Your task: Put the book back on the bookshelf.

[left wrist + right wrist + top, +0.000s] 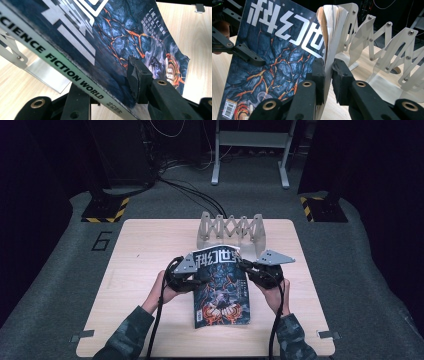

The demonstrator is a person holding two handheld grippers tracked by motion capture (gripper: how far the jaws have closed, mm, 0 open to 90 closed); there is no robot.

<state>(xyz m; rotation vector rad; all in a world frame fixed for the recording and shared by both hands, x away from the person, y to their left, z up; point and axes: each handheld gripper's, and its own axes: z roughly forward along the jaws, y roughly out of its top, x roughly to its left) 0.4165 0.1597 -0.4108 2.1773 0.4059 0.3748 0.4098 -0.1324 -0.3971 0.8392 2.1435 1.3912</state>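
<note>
The magazine [221,287] is held over the middle of the wooden table [145,270], its long axis running from the near edge toward the far edge. Its top edge is lifted and points toward the far edge, while its bottom edge sits low near the table's near edge, so the cover tilts up toward the high view. The cover is dark blue rock cracked with orange lava, with large white Chinese title characters across the top and a barcode at a lower corner. The spine, in the left gripper view, carries the words "SCIENCE FICTION WORLD" on a pale strip.

The left gripper [187,272] is clamped on the spine side, one jaw pressed flat on the cover and the other behind it. The right gripper [260,270] is closed tight on the open page edge, with the fanned pages rising above its jaws in the right gripper view.

Just beyond the magazine's top edge, by the table's far edge, stands a grey metal accordion book rack [231,231], its scissor-linked arms and flat base plates close behind the pages. The rack sits directly in line with the magazine's raised end. Cables [195,195] run across the floor beyond the table.
</note>
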